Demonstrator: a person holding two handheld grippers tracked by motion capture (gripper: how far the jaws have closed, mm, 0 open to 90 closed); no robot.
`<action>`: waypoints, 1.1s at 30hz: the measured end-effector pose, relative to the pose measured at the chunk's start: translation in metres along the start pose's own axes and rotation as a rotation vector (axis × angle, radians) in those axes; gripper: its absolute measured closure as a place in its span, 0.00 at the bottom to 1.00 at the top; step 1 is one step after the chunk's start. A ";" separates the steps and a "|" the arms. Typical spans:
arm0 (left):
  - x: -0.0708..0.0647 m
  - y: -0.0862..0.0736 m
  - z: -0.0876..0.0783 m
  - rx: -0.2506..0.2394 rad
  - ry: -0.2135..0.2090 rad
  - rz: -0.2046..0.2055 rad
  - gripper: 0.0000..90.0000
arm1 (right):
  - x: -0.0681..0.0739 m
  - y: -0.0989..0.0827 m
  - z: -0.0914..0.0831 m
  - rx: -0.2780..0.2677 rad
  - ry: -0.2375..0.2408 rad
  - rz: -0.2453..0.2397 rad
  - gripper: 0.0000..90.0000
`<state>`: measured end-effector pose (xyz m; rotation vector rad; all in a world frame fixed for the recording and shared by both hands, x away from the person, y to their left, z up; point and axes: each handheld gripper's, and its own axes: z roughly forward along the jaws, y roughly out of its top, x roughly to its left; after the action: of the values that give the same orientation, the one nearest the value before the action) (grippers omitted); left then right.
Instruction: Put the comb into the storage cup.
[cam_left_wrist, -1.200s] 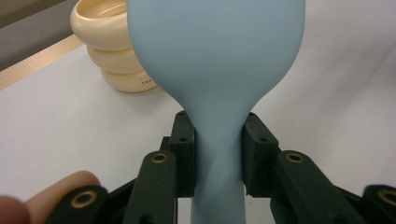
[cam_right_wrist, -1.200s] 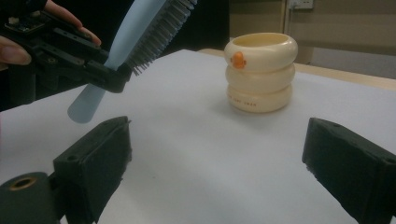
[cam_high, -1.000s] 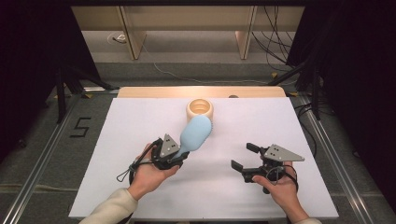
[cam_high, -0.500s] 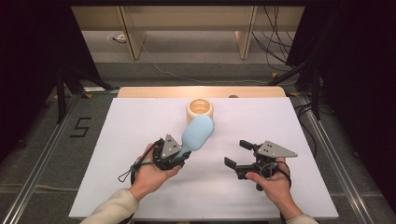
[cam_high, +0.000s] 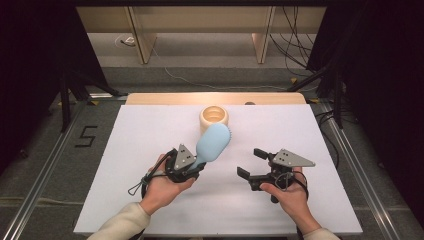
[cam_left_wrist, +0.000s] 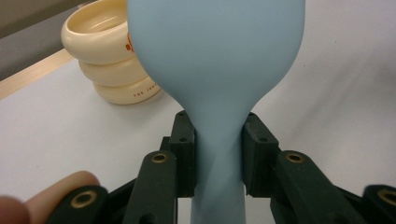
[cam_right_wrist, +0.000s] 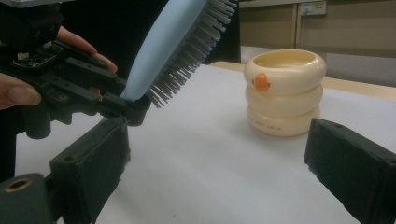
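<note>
A light blue hairbrush (cam_high: 212, 143) is held up off the white table, its head slanting toward the far side. My left gripper (cam_high: 196, 163) is shut on its handle; in the left gripper view both black pads press the narrow neck of the brush (cam_left_wrist: 219, 70). The right gripper view shows its grey bristles (cam_right_wrist: 191, 51) facing right. A cream ringed cup (cam_high: 214, 118) with an orange duck mark (cam_right_wrist: 260, 81) stands upright beyond the brush. My right gripper (cam_high: 251, 163) is open, pointing left toward the brush, with nothing between its jaws.
The white table sheet (cam_high: 125, 150) spreads around both hands, with a wooden strip (cam_high: 165, 98) along its far edge. Metal rails (cam_high: 45, 170) run down both sides, and cables (cam_high: 295, 30) lie on the floor behind.
My right gripper has shifted left toward the brush. The left gripper and the brush have stayed in place.
</note>
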<state>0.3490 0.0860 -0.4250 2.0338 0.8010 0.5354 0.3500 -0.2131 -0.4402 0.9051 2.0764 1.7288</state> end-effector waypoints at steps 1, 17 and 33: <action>0.000 0.000 0.000 0.001 -0.001 0.002 0.77 | 0.000 0.000 0.001 -0.001 -0.001 0.004 0.09; -0.002 0.001 0.001 -0.011 0.001 0.009 0.77 | 0.004 0.005 0.009 -0.017 0.018 0.017 0.07; -0.004 0.002 0.002 -0.015 -0.002 0.011 0.77 | 0.008 0.009 0.019 -0.024 0.032 0.022 0.06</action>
<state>0.3477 0.0813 -0.4249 2.0260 0.7832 0.5438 0.3575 -0.1929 -0.4347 0.9024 2.0680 1.7868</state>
